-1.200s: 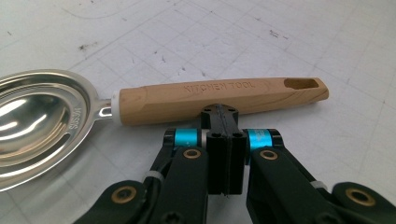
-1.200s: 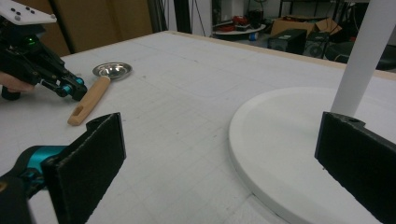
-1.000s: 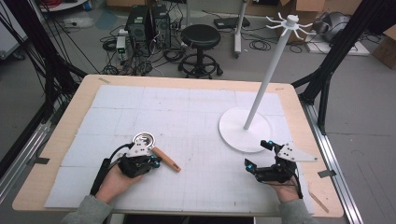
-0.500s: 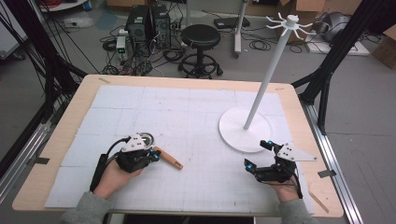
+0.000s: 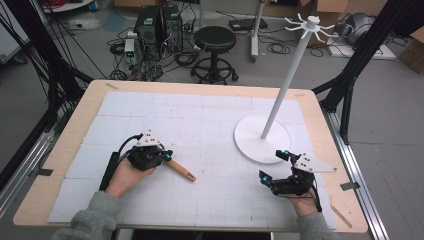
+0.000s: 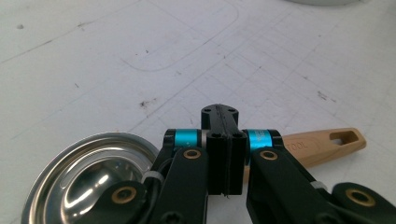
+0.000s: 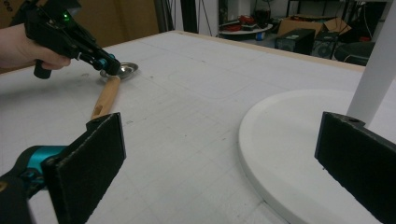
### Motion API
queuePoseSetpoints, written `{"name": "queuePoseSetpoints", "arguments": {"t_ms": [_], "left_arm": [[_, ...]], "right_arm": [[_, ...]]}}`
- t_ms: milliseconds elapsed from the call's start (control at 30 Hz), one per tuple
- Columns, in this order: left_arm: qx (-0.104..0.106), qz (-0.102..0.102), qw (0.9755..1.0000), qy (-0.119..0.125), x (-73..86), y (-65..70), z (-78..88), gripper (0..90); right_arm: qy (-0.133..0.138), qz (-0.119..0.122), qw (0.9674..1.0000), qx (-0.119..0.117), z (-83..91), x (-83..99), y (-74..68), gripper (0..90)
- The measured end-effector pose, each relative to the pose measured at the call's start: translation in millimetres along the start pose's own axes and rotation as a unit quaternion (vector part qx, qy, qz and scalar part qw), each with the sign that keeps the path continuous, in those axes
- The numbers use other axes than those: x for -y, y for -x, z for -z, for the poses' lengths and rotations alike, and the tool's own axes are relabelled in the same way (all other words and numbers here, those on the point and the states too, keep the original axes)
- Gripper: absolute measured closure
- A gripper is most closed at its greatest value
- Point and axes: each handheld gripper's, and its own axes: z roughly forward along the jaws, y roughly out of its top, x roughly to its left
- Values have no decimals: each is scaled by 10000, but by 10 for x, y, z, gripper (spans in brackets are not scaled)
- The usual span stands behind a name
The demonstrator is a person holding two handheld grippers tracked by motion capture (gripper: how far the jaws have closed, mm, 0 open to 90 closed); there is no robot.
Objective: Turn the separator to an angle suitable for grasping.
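Observation:
A ladle with a wooden handle [image 5: 181, 170] and a steel bowl [image 6: 88, 172] lies on the white mat at the left. My left gripper [image 5: 167, 156] is shut, and its closed jaws lie across the ladle's neck between bowl and handle [image 6: 327, 142]. Whether they touch it I cannot tell. From the right gripper view, the left gripper [image 7: 105, 63] sits over the junction of the bowl [image 7: 126, 69] and the handle [image 7: 106, 98]. My right gripper [image 5: 272, 165] stands open and empty by the round base [image 7: 289, 149] of a white stand.
The white stand [image 5: 285, 90] rises from its base [image 5: 255, 142] at the table's right, with hooks at its top. A stool [image 5: 215, 42], computers and cables are on the floor beyond the far edge.
My left hand has moved away from me and over the ladle's bowl, covering it from above. The ladle's handle lies where it was. The right gripper has stayed put.

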Motion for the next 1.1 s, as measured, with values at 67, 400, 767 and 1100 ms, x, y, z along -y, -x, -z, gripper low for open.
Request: {"name": "queuePoseSetpoints", "arguments": {"t_ms": [67, 400, 767, 1100], "left_arm": [[-57, -19, 10000, -68, -10, -17, -33, 897], [-99, -18, 9996, -264, -100, -73, -194, 897], [-59, 147, 9989, -445, -47, -158, -297, 897], [-156, 30, 9981, -595, -50, -118, -271, 899]], "right_arm": [[11, -42, 10000, 15, 7, -2, 0, 10], [26, -39, 10000, 5, 16, 2, 2, 10], [3, -55, 10000, 11, 27, 9, 11, 10], [-44, 34, 10000, -33, 11, 9, -7, 10]]}}
